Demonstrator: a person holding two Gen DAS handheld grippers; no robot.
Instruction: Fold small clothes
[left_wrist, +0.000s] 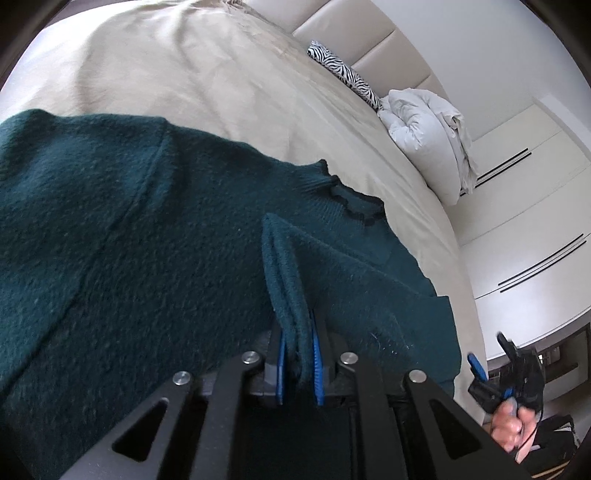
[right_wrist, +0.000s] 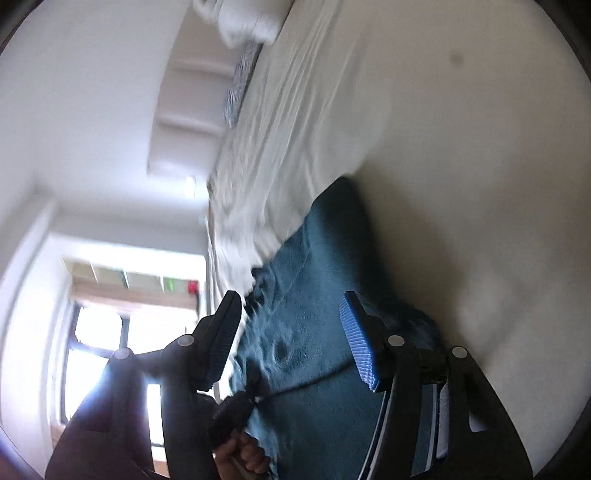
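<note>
A dark green knitted sweater lies spread on the beige bed, its collar toward the far right. My left gripper is shut on a raised fold of the sweater, which stands up between the blue pads. In the right wrist view the sweater looks teal and blurred. My right gripper hangs above it, open, with its pads clear of the cloth. That gripper also shows at the lower right of the left wrist view, held by a hand off the bed's edge.
A zebra-print pillow and a bundled white duvet lie at the head of the bed by the padded headboard. White wardrobe doors stand beyond the bed's right edge. A bright window shows in the right wrist view.
</note>
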